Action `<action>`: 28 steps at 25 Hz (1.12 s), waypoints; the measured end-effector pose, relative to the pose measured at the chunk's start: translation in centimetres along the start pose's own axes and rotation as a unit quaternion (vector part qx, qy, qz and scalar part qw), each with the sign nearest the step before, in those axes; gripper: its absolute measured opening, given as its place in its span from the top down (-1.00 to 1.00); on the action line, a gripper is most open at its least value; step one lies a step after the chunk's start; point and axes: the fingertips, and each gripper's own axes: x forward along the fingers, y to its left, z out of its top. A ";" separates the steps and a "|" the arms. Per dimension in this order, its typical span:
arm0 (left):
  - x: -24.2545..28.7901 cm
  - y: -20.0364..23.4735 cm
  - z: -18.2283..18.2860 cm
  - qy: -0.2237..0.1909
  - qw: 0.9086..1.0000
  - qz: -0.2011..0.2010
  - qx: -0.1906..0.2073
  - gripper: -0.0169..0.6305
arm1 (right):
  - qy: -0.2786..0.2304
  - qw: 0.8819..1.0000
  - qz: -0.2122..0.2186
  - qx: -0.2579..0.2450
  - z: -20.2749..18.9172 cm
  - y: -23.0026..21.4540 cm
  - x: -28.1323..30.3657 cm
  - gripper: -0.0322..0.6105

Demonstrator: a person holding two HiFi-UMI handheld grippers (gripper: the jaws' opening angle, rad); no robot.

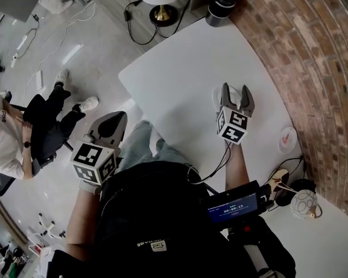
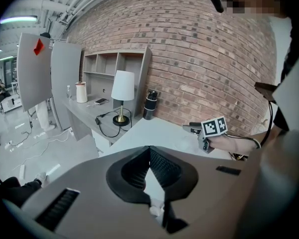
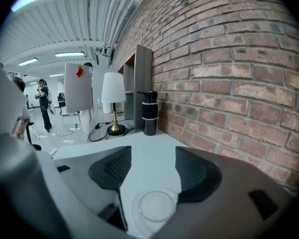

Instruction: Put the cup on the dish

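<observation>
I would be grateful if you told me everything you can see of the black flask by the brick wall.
The black flask is a tall, slim cylinder, dark and matte-looking, with a pale band around its upper body. Its black lid is on, with a small lip jutting from one side. It stands upright at the far end of the white table, close to the brick wall. The table lamp stands beside it, apart. Nothing but the surface beneath appears to touch it.

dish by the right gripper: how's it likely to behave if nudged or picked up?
Dish looks shallow, glossy and rigid, so it will probably slide on the smooth white table rather than tip. Its low rim gives the fingers little to grip; likely ceramic or glass, so chip-prone.
</observation>
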 end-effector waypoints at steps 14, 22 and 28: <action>1.8 -0.3 4.0 -0.024 0.997 -0.068 0.036 0.93 | -0.083 0.996 0.017 0.013 8.8 1.7 -5.9 0.09; 3.4 -0.9 6.4 -0.034 0.990 -0.122 0.069 0.93 | -0.117 0.993 0.007 0.022 12.0 2.6 -9.3 0.09; 5.0 -1.9 9.0 -0.043 0.981 -0.168 0.090 0.93 | -0.133 0.990 0.007 0.037 13.7 3.6 -11.3 0.09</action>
